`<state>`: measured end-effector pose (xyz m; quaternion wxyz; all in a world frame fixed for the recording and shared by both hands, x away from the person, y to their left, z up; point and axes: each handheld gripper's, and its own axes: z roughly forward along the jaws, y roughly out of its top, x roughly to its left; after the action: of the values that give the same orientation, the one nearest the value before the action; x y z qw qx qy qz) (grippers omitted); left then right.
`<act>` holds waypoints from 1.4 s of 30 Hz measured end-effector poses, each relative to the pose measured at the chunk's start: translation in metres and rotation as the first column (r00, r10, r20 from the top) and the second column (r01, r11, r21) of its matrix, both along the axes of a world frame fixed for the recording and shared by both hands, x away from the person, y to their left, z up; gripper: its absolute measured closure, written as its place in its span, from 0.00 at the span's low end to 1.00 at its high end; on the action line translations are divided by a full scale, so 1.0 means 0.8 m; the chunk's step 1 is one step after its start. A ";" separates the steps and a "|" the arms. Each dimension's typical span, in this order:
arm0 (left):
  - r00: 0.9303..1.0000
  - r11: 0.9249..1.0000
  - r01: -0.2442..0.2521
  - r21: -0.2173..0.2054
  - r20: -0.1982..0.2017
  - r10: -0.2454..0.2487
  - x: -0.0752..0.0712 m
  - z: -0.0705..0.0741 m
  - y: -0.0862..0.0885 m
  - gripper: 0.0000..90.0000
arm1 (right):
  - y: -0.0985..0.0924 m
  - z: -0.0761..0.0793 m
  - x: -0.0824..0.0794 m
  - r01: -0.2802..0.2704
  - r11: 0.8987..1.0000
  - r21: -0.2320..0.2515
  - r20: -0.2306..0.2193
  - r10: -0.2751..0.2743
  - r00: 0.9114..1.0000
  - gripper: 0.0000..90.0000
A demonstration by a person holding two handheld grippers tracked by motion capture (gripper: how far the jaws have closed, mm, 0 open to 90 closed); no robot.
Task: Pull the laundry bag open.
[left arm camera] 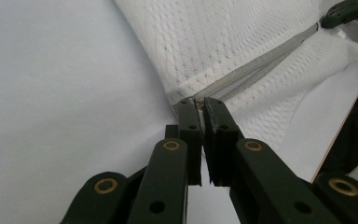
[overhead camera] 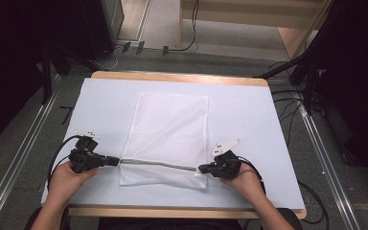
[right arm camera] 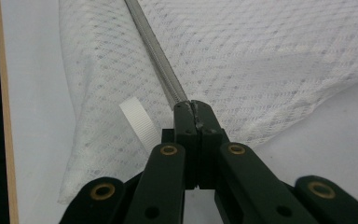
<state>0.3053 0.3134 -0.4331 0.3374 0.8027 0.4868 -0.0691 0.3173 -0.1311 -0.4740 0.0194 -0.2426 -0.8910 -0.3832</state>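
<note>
Both grippers pinching the zipper (overhead camera: 158, 164) of the white mesh bag (overhead camera: 170, 129) lying flat mid-table, L gripper (overhead camera: 116, 161) on the pull end, R gripper (overhead camera: 202, 168) clamped on the far end w/ jaws pressed tight, looks like zip step underway, next probably needs L sliding along while R anchors.

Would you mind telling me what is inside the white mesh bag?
The mesh bag lies flat on the table, with no bulge or shape showing through the weave. Its grey zipper looks closed, so the interior itself is covered and cannot be checked.
</note>
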 end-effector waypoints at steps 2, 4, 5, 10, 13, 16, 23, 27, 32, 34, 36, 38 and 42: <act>1.000 1.000 -0.004 -0.006 -0.004 0.004 -0.001 0.000 0.000 0.97 | 0.000 0.000 0.000 -0.002 1.000 -0.001 0.000 0.002 1.000 1.00; 1.000 1.000 -0.002 -0.004 -0.002 0.002 -0.004 -0.001 0.000 0.97 | 0.000 0.000 0.000 0.000 1.000 -0.001 0.001 0.000 1.000 1.00; 1.000 1.000 0.001 -0.006 -0.002 -0.001 -0.006 -0.001 0.000 0.97 | 0.000 0.000 0.000 -0.002 1.000 0.001 0.006 0.002 1.000 1.00; 1.000 1.000 0.010 -0.017 0.000 -0.010 -0.012 -0.004 0.002 0.91 | -0.001 0.000 0.002 0.000 1.000 0.006 -0.013 0.000 1.000 1.00; 1.000 0.999 0.011 -0.032 0.023 -0.010 -0.009 -0.003 0.002 0.77 | 0.000 0.003 0.005 0.021 0.999 0.024 -0.034 -0.020 0.999 0.92; 0.999 1.000 0.004 -0.030 0.044 -0.002 -0.006 -0.001 0.002 0.69 | -0.001 0.009 0.006 0.030 0.999 0.040 -0.023 -0.029 0.999 0.90; 0.994 1.000 -0.020 -0.020 0.103 0.022 0.003 0.003 0.005 0.53 | -0.010 0.017 0.012 0.093 0.993 0.078 -0.013 -0.093 0.996 0.69; 0.992 0.999 -0.046 -0.007 0.117 0.047 0.006 0.004 0.011 0.47 | -0.019 0.019 0.019 0.157 0.983 0.098 -0.001 -0.157 0.988 0.53; 0.984 0.996 -0.083 0.016 0.158 0.079 0.011 0.007 0.020 0.41 | -0.032 0.020 0.023 0.207 0.972 0.110 0.016 -0.210 0.977 0.46; 0.982 0.996 -0.089 0.018 0.167 0.085 0.013 0.008 0.025 0.40 | -0.038 0.020 0.025 0.232 0.966 0.114 0.012 -0.235 0.972 0.44; 0.981 0.995 -0.098 0.009 0.170 0.095 0.015 0.007 0.028 0.39 | -0.042 0.020 0.027 0.244 0.963 0.117 0.017 -0.248 0.969 0.42; 0.979 0.994 -0.107 0.007 0.172 0.104 0.016 0.008 0.032 0.39 | -0.047 0.019 0.028 0.262 0.958 0.117 0.015 -0.266 0.964 0.41; 0.975 0.993 -0.117 0.018 0.190 0.111 0.017 0.008 0.039 0.37 | -0.058 0.018 0.031 0.299 0.947 0.116 0.017 -0.303 0.953 0.40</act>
<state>0.3187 0.3443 -0.4266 0.3739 0.7813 0.4987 0.0339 0.3424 -0.1772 -0.4599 -0.0413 -0.3676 -0.8209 -0.4351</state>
